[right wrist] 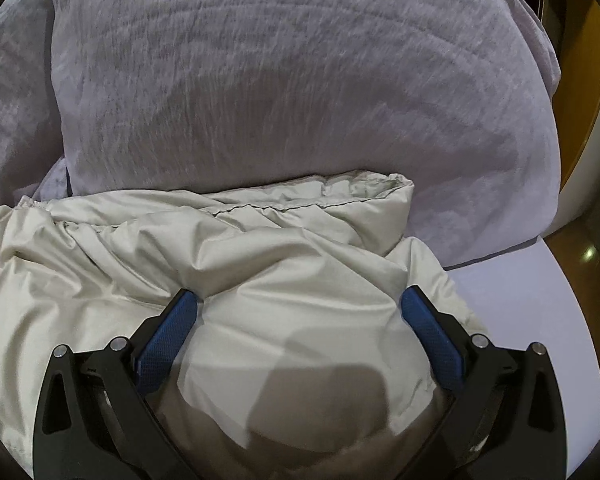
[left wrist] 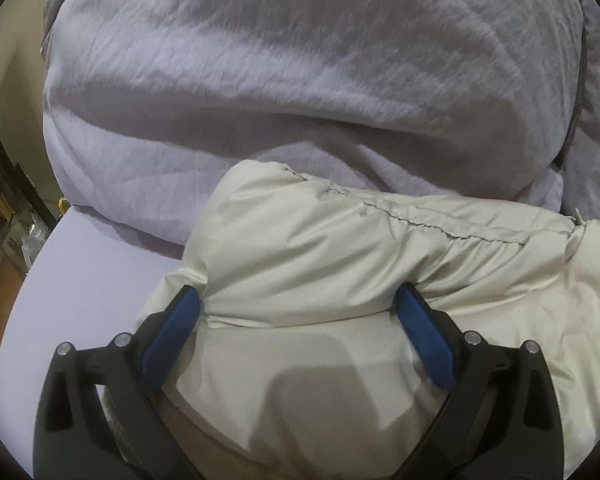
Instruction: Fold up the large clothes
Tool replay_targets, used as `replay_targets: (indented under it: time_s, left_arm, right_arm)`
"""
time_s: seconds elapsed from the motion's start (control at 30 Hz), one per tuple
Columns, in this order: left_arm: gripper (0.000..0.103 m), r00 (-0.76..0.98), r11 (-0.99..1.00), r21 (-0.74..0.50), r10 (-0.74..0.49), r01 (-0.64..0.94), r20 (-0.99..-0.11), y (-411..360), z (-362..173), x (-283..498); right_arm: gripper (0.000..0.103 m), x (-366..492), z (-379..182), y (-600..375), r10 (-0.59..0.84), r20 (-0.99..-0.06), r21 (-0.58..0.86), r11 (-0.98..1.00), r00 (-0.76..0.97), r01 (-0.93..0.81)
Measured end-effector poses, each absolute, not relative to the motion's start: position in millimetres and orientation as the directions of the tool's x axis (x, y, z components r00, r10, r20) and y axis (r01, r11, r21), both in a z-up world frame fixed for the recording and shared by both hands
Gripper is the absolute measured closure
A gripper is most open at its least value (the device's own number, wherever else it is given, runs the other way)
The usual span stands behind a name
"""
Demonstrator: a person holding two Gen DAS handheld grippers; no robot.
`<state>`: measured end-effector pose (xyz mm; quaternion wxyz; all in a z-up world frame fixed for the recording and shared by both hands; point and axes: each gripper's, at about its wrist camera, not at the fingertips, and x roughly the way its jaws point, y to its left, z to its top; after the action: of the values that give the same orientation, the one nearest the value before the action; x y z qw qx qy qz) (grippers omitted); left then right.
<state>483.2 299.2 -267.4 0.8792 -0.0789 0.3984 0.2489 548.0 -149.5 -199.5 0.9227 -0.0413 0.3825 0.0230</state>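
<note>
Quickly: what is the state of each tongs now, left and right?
Left tongs: open, astride a bulge of the cream puffy jacket, not clamped.
Right tongs: open, also astride the jacket.

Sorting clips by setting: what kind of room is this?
Likely a bedroom: a big lilac pillow lies on a matching bedsheet, with a cream puffy jacket on it.

A lavender sheet (left wrist: 100, 248) covers the bed, with a bulky grey-lilac duvet (left wrist: 300, 80) heaped at its far side. Warm wooden flooring (right wrist: 576, 128) shows past the bed's right edge, and dim, blurred clutter (left wrist: 4, 216) stands off its left edge.
</note>
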Motion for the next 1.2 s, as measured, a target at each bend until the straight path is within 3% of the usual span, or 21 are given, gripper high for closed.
replay_targets:
  time_s: [0.7,0.83,1.07,1.2]
  left_arm:
    - [0.002,0.564,0.865,0.025,0.349,-0.502,-0.748,319,-268,484]
    - [0.004,0.555,0.864,0.027,0.346,-0.502,-0.756,321,-264,482]
    - [0.006,0.629,0.884,-0.069,0.272,-0.463,-0.729,307,-234,466]
    - [0.006,0.667,0.916,-0.109,0.196,-0.386,-0.719,281,-228,468]
  right_arm:
    - [0.001,549,-223,-143,0.004,-0.709,-0.071,0.994,0.705,-0.077]
    - [0.001,542,-202,-137,-0.022,-0.721,-0.097,0.993,0.693,-0.068]
    - [0.001,516,-159,-112,0.153,-0.687,0.060,0.986,0.710,-0.154]
    - [0.001,502,-154,-76,0.239,-0.678,0.070,0.962,0.695,-0.264]
